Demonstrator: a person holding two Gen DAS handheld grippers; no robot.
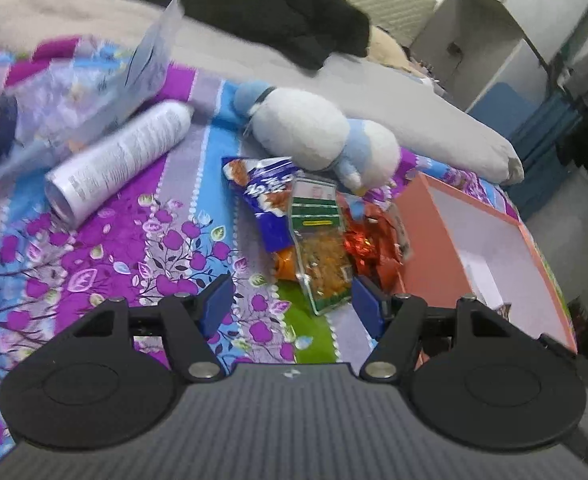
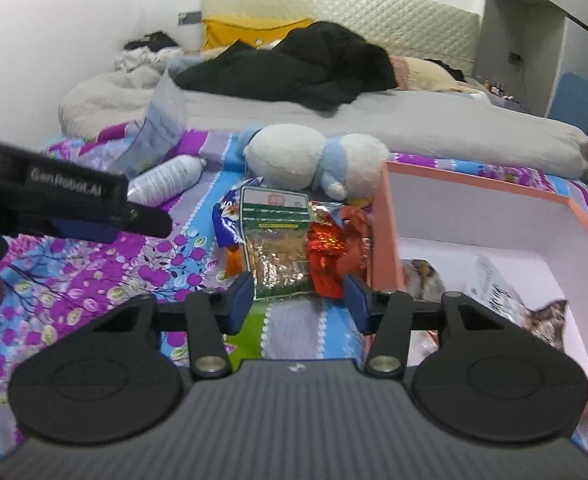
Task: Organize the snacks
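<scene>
Snacks: a small heap of packets lies on the bedspread just outside the box's left wall, at twelve o'clock from both grippers, probably staged there for loading.
Green packet [image 2: 275, 240]: lies on top of the heap, clear window facing up; its label print is too small to read.
Red foil packet [image 2: 330, 256]: at three o'clock of the green packet, touching the box wall.
Blue packet [image 1: 261, 196]: at nine o'clock, partly under the green one; white lettering, unreadable.
Box [image 2: 494, 196]: pink outside, white inside, open-topped at two o'clock; a few packets already lie in it, so the sorting looks underway.
Right gripper [image 2: 298, 300]: fingers spread wide and empty, lined up just short of the green packet, likely the next pick.
Left gripper [image 1: 289, 304]: fingers apart, holding nothing, near the same heap.
Writing: "GenRobot.AI" seems printed on the left gripper's side.
Plush toy [image 2: 314, 160]: behind the heap at twelve o'clock.
Spray can [image 1: 121, 156]: on its side at ten o'clock; text illegible.
Bedspread [image 2: 133, 272]: purple floral.
</scene>
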